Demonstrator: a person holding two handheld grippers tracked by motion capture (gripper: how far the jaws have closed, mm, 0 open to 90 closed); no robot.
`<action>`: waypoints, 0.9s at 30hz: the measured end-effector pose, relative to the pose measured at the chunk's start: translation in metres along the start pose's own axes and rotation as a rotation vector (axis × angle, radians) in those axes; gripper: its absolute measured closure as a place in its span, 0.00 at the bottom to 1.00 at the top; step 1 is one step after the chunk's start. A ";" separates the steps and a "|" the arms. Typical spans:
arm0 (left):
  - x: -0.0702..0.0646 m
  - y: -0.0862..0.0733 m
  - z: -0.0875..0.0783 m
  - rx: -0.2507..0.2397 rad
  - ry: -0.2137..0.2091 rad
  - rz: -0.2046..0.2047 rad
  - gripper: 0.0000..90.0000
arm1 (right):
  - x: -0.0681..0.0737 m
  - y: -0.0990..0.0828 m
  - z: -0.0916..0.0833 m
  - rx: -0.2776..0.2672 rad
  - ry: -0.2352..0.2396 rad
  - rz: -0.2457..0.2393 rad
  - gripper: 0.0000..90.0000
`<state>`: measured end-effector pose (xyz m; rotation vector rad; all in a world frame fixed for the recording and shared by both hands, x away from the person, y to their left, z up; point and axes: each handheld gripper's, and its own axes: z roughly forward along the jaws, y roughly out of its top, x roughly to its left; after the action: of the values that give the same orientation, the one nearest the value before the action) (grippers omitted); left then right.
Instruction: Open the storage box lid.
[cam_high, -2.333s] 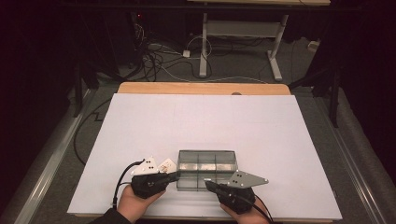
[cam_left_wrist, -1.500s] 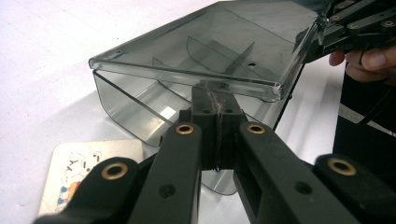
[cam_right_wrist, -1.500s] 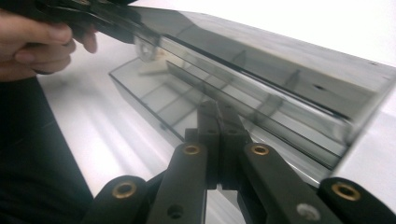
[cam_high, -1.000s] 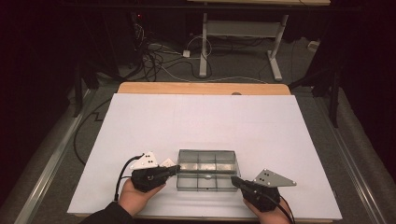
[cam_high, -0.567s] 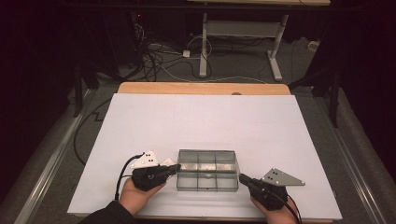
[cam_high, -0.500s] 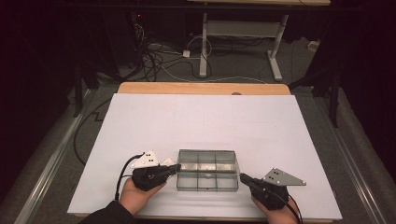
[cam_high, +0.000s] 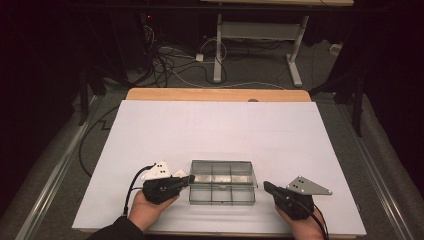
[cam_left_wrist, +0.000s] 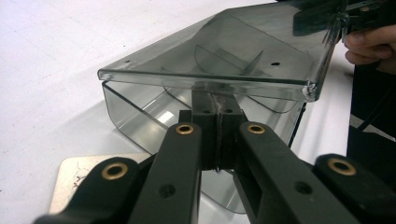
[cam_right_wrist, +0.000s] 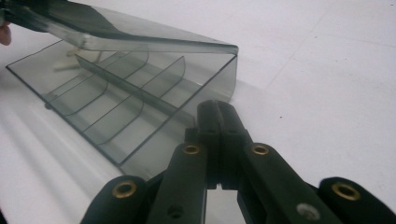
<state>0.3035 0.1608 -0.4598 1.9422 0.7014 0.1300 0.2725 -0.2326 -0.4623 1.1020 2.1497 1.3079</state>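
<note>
A smoky clear compartment box (cam_high: 222, 182) lies near the table's front edge, its lid (cam_left_wrist: 243, 51) tilted a little above the walls. My left gripper (cam_high: 189, 178) is shut, its tips (cam_left_wrist: 217, 107) right against the box's left end, just under the lid's rim. My right gripper (cam_high: 266, 185) is shut too and stands apart from the box's right end, pointing at it. In the right gripper view its tips (cam_right_wrist: 217, 112) sit short of the box's corner wall (cam_right_wrist: 224, 79), and curved dividers (cam_right_wrist: 140, 88) show inside. I cannot tell whether anything lies in the compartments.
The white table top (cam_high: 220, 130) stretches bare behind the box to a wooden strip (cam_high: 215, 94). Beyond it are floor cables (cam_high: 175, 55) and the legs of a desk (cam_high: 295, 55). A metal rail (cam_high: 55, 170) runs along the table's left side.
My right gripper has slid to the right, away from the box's right end. The left gripper and the box have stayed where they were.
</note>
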 end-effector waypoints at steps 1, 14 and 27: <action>0.000 0.000 0.000 -0.003 0.001 0.000 0.97 | -0.001 0.000 0.001 0.000 -0.001 -0.002 1.00; 0.004 0.007 0.010 -0.015 0.014 0.004 0.97 | -0.019 0.008 0.017 -0.006 -0.020 0.019 1.00; 0.015 0.014 0.017 -0.027 0.029 0.010 0.97 | -0.037 0.015 0.044 -0.002 -0.038 0.042 1.00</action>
<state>0.3280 0.1505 -0.4593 1.9221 0.7055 0.1735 0.3306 -0.2332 -0.4729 1.1669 2.1084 1.2970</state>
